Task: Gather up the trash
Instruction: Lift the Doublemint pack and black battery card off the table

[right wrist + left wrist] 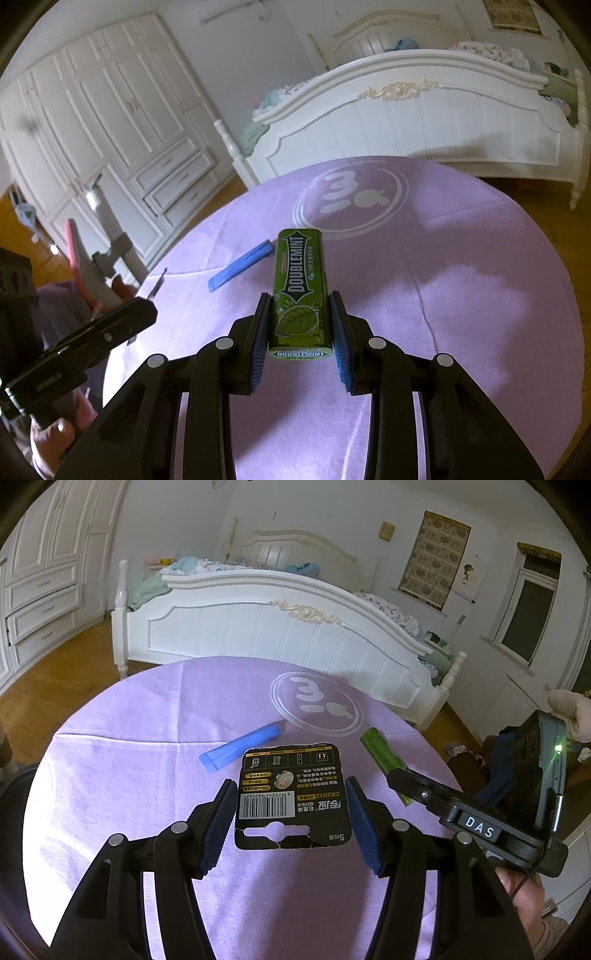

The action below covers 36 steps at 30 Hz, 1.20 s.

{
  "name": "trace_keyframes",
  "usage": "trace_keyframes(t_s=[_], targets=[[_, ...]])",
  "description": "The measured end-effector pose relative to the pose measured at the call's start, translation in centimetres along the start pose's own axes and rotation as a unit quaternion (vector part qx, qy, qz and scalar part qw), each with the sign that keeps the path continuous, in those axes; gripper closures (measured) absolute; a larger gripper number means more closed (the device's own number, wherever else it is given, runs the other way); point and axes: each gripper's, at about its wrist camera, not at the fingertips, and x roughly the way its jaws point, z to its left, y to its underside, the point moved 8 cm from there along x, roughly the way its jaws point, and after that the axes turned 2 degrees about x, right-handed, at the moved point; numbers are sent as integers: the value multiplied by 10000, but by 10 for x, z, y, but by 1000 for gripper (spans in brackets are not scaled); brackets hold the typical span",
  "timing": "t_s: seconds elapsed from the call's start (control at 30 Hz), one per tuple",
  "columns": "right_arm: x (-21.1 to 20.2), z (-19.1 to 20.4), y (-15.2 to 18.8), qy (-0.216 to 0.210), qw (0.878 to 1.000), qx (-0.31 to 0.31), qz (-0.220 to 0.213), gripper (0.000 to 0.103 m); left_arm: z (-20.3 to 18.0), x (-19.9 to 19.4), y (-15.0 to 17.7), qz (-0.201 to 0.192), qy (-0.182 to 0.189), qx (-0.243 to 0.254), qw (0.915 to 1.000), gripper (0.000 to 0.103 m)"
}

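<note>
The left claw (pixel 291 812) stands spread with a black battery card (pixel 291 794) between its fingers, the blue pads just beside the card's side edges; whether they already press on it cannot be told, nor whether the card lies on the purple bench (pixel 129 738) or is lifted off it. The card looks thin, light and bendy, with a hanger slot and cracks near its lower edge, so it would probably buckle under a hard squeeze; a gentle pinch across its width seems the safer hold. The right claw (pixel 299 325) is pinching a green gum box (pixel 299 280) near its near end, the pads against its long sides. That box looks stiff, smooth and light, so it should bear a firm grip, though its glossy skin might slip and most of its length juts forward beyond the pads. A blue wrapper (pixel 242 744) lies flat on the bench between the two, soft and slight, likely best taken across its narrow width.
</note>
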Motion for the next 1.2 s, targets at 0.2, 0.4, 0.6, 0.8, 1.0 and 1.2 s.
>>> trace_keyframes(t_s=[0.2,0.4,0.6,0.8,1.0,1.2], targets=[[-1,3,0,-3,10000,-4,1,71,14,-5,-2,-35,-28,-28,10000,44],[-2,3,-1,1,10000,1,10,71,24,-12,-6,-92,4,-23,10000,44],[-9,8,-8,-72,10000,-44,-51,71,45,-40,-6,-257,-146,-209,9993,44],[-9,31,-10,-232,9995,-216,-45,71,68,-72,3,-383,-364,-346,9980,44],[-2,62,-9,-340,9983,-468,80,71,89,-87,10,-443,-489,-512,9965,44],[16,113,-6,-510,9936,-954,318,71,122,-96,14,-596,-579,-786,9934,44]])
